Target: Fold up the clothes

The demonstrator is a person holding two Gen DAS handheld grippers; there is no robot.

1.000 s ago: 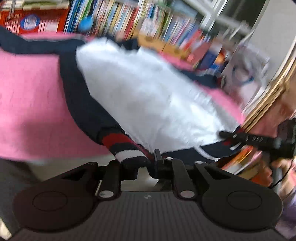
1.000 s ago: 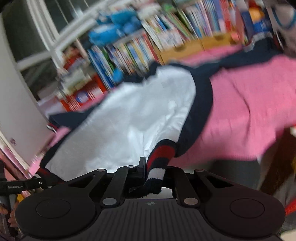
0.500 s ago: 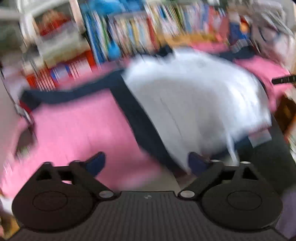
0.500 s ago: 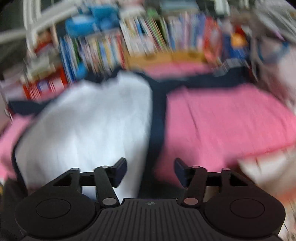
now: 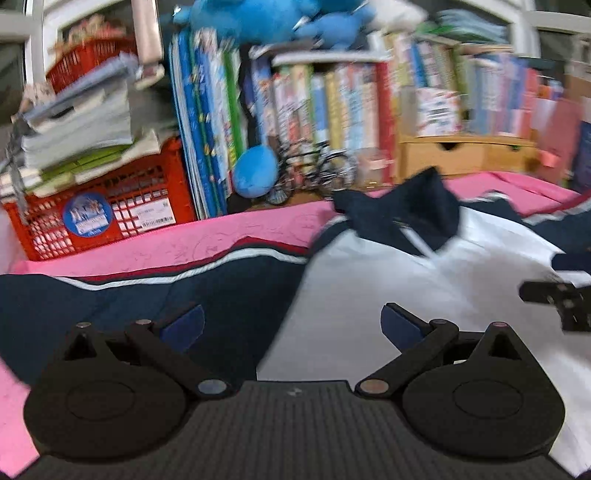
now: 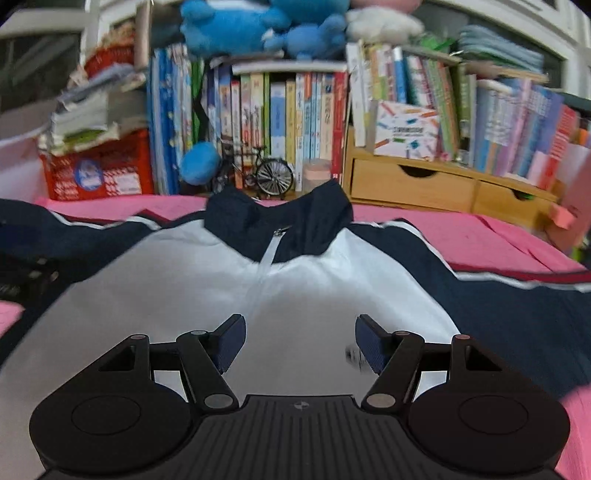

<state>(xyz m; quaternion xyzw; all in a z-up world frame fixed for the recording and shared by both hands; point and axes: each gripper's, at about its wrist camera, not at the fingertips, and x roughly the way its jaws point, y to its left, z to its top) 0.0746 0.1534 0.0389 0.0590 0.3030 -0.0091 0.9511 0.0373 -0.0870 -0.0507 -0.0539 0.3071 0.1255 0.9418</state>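
A white jacket (image 6: 221, 280) with navy sleeves and a navy collar (image 6: 280, 218) lies spread flat, front up, on a pink cloth (image 6: 461, 236). My right gripper (image 6: 299, 341) is open and empty, low over the white chest. My left gripper (image 5: 291, 326) is open and empty, over the seam between the white body (image 5: 388, 280) and the navy left sleeve (image 5: 147, 291). The right gripper's fingertip (image 5: 546, 291) shows at the right edge of the left wrist view.
A bookshelf full of books (image 6: 295, 110) stands behind the pink cloth, with a red crate (image 5: 107, 206), a small bicycle model (image 6: 258, 177), wooden drawers (image 6: 424, 184) and blue plush toys (image 6: 236, 26).
Both grippers let go of the striped cuffs and opened. The jacket dropped flat, and both grippers moved in over its chest, facing the collar.
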